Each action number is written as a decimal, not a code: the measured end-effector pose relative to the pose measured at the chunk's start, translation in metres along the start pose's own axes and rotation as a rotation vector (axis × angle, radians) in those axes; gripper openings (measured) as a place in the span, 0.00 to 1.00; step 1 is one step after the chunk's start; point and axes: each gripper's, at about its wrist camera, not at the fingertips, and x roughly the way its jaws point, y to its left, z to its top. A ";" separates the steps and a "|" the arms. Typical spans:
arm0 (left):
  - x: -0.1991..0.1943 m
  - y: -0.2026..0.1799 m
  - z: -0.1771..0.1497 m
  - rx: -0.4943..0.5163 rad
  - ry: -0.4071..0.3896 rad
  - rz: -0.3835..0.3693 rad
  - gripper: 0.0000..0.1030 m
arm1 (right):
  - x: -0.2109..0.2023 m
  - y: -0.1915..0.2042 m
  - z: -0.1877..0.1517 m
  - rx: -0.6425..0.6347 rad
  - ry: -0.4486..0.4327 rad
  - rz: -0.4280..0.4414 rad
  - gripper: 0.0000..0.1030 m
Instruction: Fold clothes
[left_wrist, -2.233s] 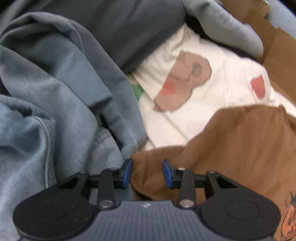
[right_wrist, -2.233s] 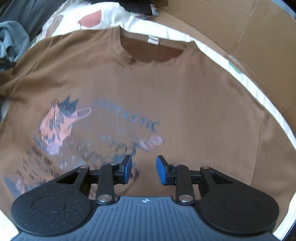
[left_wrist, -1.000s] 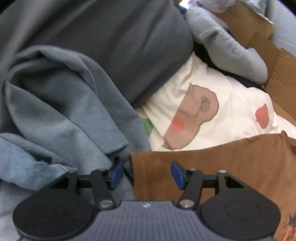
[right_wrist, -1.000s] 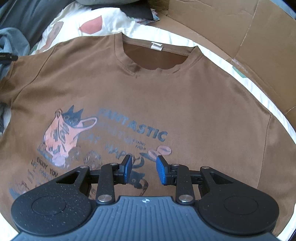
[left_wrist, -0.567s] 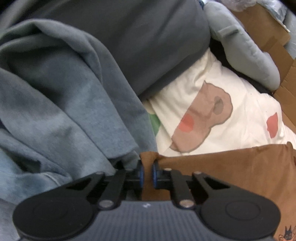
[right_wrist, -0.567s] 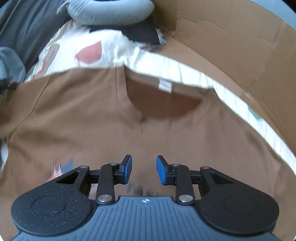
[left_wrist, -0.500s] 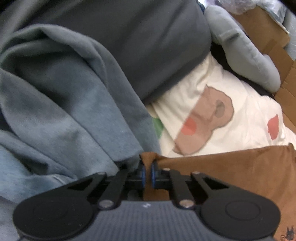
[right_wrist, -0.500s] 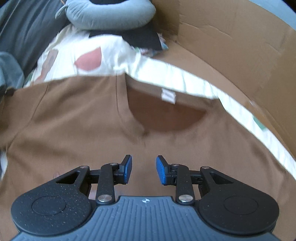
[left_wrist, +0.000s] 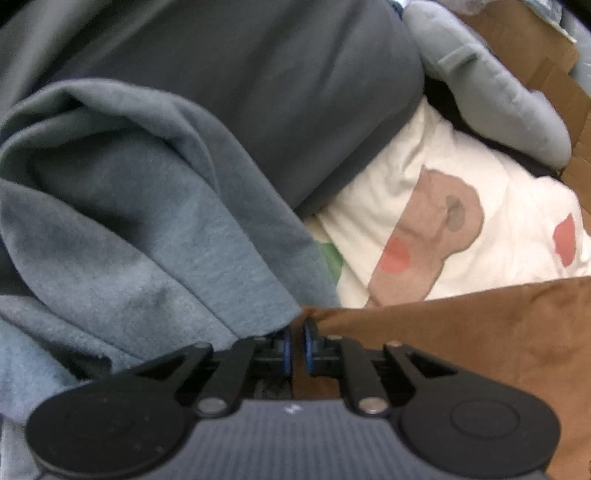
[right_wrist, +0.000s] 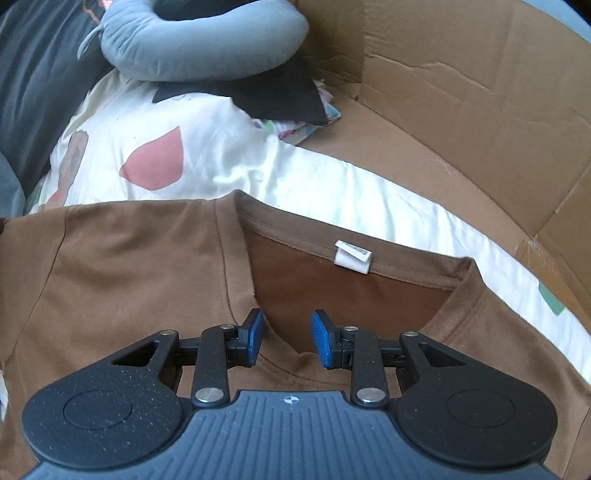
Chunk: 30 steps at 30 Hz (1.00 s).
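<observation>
left gripper (left_wrist: 294, 345): we pinch the sleeve corner of the brown T-shirt (right_wrist: 129, 266), jaws just closed on it, now slightly eased | right gripper (right_wrist: 287, 338): we keep it half open, empty, over the neckline | T-shirt: flat on the white sheet (right_wrist: 332, 184), beside the grey blanket (left_wrist: 129, 221)

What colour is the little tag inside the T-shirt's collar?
White; the tag shows best in the right wrist view.

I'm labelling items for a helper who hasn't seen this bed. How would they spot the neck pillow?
Start at the brown T-shirt spread on the white printed sheet. Look past its collar to the head of the bed beside the cardboard. The neck pillow is the plump, curved grey-blue roll there, unlike the flat clothes nearby.
</observation>
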 end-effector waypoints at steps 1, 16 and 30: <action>-0.006 -0.001 0.000 0.002 -0.011 -0.012 0.13 | -0.002 0.003 0.000 -0.009 -0.012 0.006 0.35; -0.052 -0.054 -0.048 0.135 0.005 -0.219 0.14 | -0.014 0.037 -0.025 -0.110 -0.083 0.130 0.35; -0.054 -0.003 -0.087 0.078 0.034 0.007 0.02 | 0.010 0.028 -0.035 -0.118 -0.025 0.091 0.34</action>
